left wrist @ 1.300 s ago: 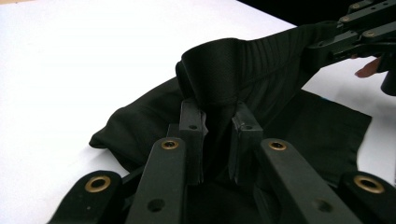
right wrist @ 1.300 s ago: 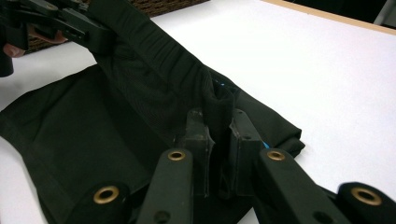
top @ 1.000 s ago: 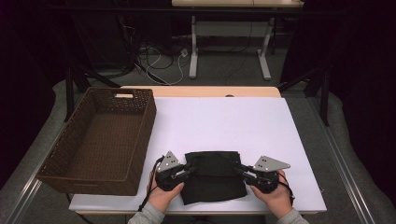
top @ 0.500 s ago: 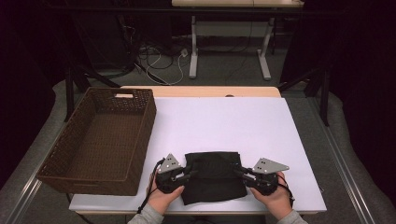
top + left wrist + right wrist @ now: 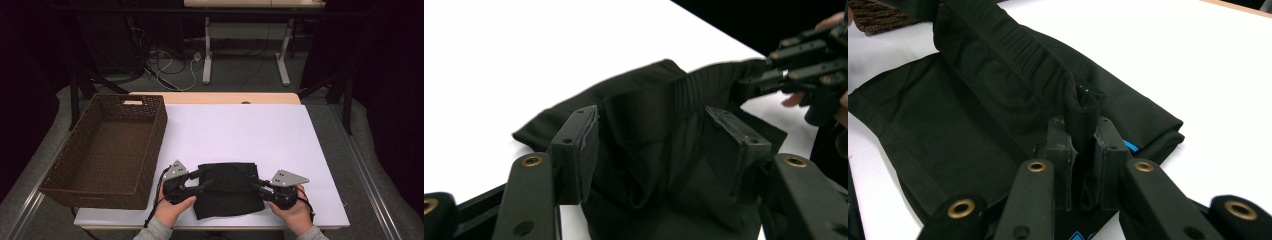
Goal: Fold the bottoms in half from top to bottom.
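Note:
A black folded garment (image 5: 227,190) lies on the white table (image 5: 240,130) near its front edge. My left gripper (image 5: 202,181) is at the garment's left end. Its jaws have just been opening and now stand apart, with a raised fold of the cloth (image 5: 644,105) loose between the pads (image 5: 586,150) and not pressed by them. My right gripper (image 5: 254,182) is at the garment's right end, shut on a ridge of its ribbed edge (image 5: 1013,75), which it holds slightly lifted. In the left gripper view, the right gripper (image 5: 754,82) shows pinching the far end.
A brown wicker basket (image 5: 155,145) stands on the table's left side, close to the left hand; its corner (image 5: 878,17) shows in the right gripper view. White table surface stretches behind and to the right of the garment. Desk legs and cables stand on the floor beyond.
The left gripper's jaws have spread apart and let go of the garment's left end. The right gripper has kept its grip and its place.

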